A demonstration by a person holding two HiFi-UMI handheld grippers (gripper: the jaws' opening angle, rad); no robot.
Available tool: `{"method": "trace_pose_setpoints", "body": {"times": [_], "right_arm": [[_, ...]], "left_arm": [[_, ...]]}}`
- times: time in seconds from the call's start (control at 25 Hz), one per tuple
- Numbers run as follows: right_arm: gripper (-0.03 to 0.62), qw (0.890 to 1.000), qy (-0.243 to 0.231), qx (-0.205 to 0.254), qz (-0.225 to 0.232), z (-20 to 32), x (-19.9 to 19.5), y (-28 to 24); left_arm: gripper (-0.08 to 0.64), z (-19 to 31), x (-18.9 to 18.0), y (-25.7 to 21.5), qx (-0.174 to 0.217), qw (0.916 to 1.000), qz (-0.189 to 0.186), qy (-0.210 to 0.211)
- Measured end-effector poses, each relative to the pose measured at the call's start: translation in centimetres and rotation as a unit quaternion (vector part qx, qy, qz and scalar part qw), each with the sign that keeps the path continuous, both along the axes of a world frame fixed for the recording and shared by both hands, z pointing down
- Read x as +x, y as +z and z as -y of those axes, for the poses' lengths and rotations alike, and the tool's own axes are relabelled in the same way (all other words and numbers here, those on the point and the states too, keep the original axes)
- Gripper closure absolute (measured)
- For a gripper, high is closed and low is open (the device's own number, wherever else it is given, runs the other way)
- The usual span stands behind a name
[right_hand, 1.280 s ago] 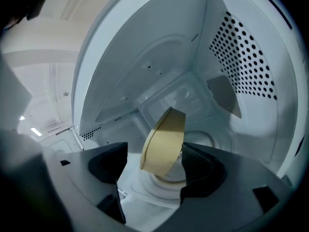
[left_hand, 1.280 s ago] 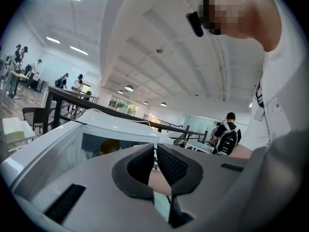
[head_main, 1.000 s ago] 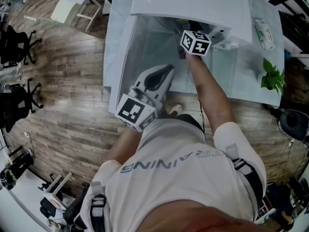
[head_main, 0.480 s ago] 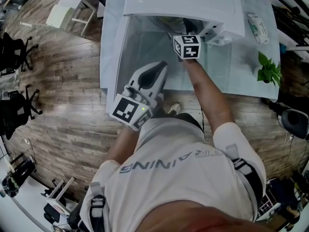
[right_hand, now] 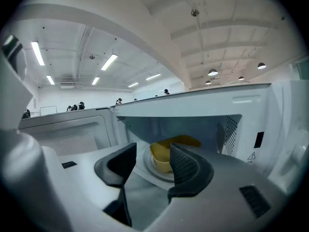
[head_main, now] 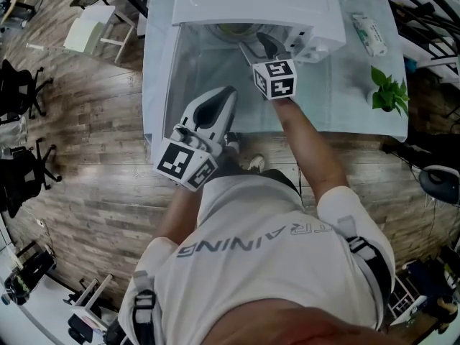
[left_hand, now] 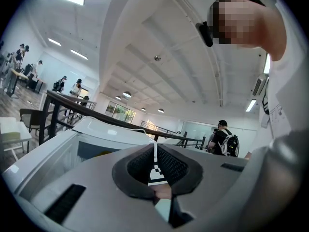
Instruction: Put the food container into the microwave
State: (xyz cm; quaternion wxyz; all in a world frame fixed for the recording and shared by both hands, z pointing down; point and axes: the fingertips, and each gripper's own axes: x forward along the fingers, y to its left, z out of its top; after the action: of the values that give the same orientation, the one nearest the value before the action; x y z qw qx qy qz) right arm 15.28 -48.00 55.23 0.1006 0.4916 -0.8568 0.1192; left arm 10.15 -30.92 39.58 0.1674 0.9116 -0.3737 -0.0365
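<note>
1. My left gripper (head_main: pixel 227 95), centre of the head view: clenched shut, empty, the farther one.
2. My right gripper (right_hand: pixel 153 154): jaws apart, just been closing, nothing between them.
3. Food container (right_hand: pixel 161 159) sits straight ahead, on the turntable (right_hand: pixel 149 168) inside the microwave (right_hand: pixel 251 115).
4. Right jaw covers its side; I can't tell its long axis.

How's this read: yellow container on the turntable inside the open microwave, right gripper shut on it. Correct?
Not the grip. The right gripper view shows the right gripper open: jaws apart, clear of the yellow container, nothing between them; they have just been closing partway. The container does sit on the turntable inside the open microwave.
</note>
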Motion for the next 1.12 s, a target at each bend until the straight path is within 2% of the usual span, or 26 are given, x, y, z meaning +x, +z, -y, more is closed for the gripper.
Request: {"method": "trace_pose_setpoints", "body": {"times": [0.28,0.56,0.76,0.96,1.12], "right_arm": [[0.400,0.999,-0.033,0.011,-0.016,-5.0,-0.3,-2.2],[0.482,0.998,-0.059,0.035,-0.016,-11.8,1.8,-6.8],[0.550,0.997,-0.041,0.066,-0.003,-16.4,5.1,-11.9],[0.569,0.995,-0.024,0.096,0.030,-20.5,8.0,-16.9],[0.569,0.993,-0.016,0.114,0.041,-23.4,10.0,-20.2]], "left_arm": [[0.514,-1.4,-0.4,-1.7,0.020,0.9997,0.008,-0.009],[0.514,-3.5,0.8,-2.9,0.041,0.9990,0.016,-0.004],[0.514,-5.3,1.5,-3.2,0.050,0.9987,0.010,-0.003],[0.514,-6.9,2.5,-3.7,0.052,0.9986,0.001,0.007],[0.514,-7.6,2.9,-4.2,0.064,0.9978,0.014,0.006]]}}
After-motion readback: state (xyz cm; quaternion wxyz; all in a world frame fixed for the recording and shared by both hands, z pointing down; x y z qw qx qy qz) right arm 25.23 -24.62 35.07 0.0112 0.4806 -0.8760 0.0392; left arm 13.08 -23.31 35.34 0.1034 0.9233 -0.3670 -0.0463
